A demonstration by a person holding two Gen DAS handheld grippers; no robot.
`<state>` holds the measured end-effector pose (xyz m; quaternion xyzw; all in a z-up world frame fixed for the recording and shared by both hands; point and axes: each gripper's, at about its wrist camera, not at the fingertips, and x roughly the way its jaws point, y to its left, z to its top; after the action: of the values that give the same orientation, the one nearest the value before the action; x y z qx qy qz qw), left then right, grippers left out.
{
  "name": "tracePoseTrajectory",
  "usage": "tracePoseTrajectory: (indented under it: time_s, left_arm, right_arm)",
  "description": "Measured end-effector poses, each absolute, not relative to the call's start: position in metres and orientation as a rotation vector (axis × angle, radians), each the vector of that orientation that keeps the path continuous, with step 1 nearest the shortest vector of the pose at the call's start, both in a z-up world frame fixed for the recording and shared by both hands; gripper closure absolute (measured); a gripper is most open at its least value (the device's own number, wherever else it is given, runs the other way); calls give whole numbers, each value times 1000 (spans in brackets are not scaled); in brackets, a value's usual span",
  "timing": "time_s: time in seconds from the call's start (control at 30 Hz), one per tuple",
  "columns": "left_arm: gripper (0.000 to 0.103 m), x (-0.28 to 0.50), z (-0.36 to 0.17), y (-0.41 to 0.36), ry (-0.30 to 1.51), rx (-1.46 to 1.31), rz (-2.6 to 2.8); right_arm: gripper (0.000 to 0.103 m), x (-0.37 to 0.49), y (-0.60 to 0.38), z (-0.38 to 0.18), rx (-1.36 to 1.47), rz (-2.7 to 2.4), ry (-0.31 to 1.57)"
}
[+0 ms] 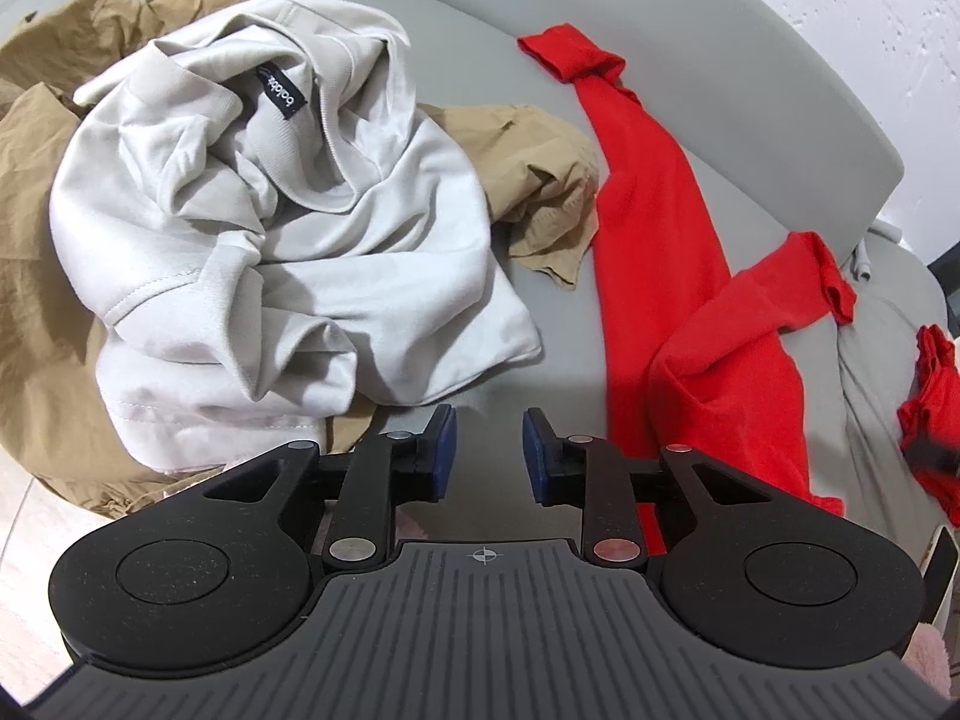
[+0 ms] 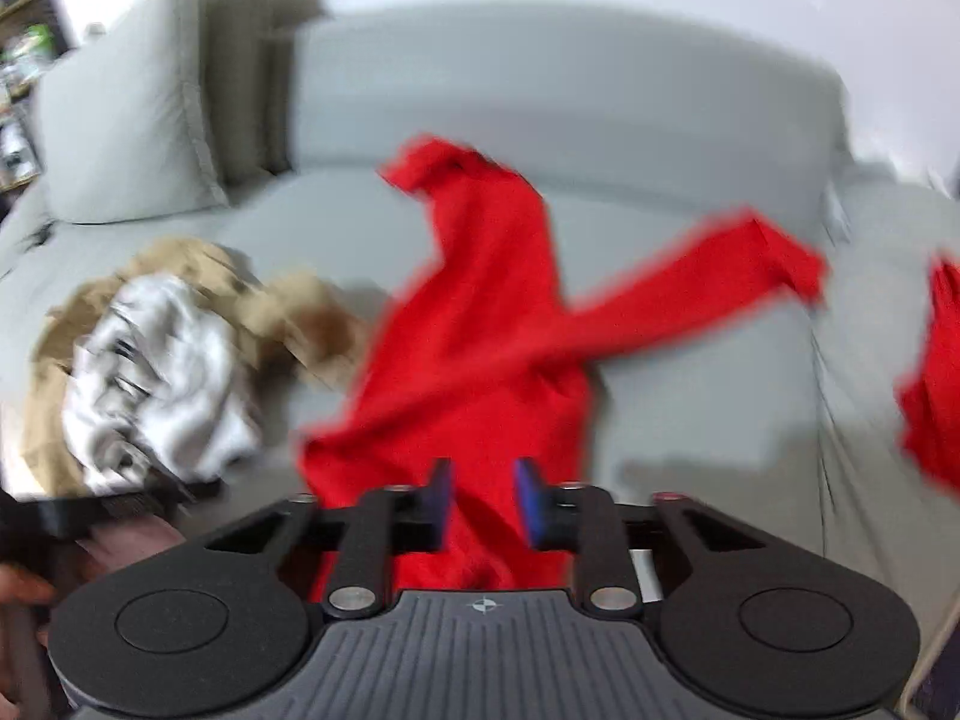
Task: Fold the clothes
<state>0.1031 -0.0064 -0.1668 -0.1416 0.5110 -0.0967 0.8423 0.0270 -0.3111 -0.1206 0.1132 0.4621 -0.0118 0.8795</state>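
Picking a garment, nothing folded yet. My left claw [image 1: 489, 450] hangs open over bare sofa [image 1: 552, 312], gripping nothing. My right claw [image 2: 479, 501] is open above the red top [image 2: 480, 324]; blurred, contact unclear. Top lies crumpled beside the grey hoodie [image 1: 288, 228] on the tan garment [image 1: 36, 180], long axis running away from me, sleeve [image 2: 690, 276] splayed right. Next, I judge: pinch near hem, spread flat.

I see matt red cloth [image 1: 654, 222], a soft pale-grey knit sweatshirt [image 1: 288, 240], crinkled tan fabric [image 1: 36, 228], and a smooth grey sofa [image 1: 720, 60].
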Motion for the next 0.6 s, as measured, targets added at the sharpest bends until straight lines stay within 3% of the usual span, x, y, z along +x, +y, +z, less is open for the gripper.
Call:
tracePoseTrajectory:
  time_s: [0.1, 0.23, 0.53, 0.57, 0.6]
  left_arm:
    - [71, 101, -166, -11, 1081, -264, -203]
    - [71, 100, -166, -11, 1084, -251, -196]
    - [71, 98, -165, -12, 1087, -235, -190]
    - [71, 98, -165, -12, 1087, -234, -190]
    - [71, 98, -165, -13, 1087, -233, -190]
  right_arm:
    - [64, 14, -326, -149, 414, 6, 1027]
    - [56, 11, -316, -165, 404, 55, 1034]
    - [56, 19, -305, -174, 478, 125, 1050]
    - [57, 18, -304, -176, 471, 122, 1057]
    - [75, 19, -303, -176, 444, 114, 1060]
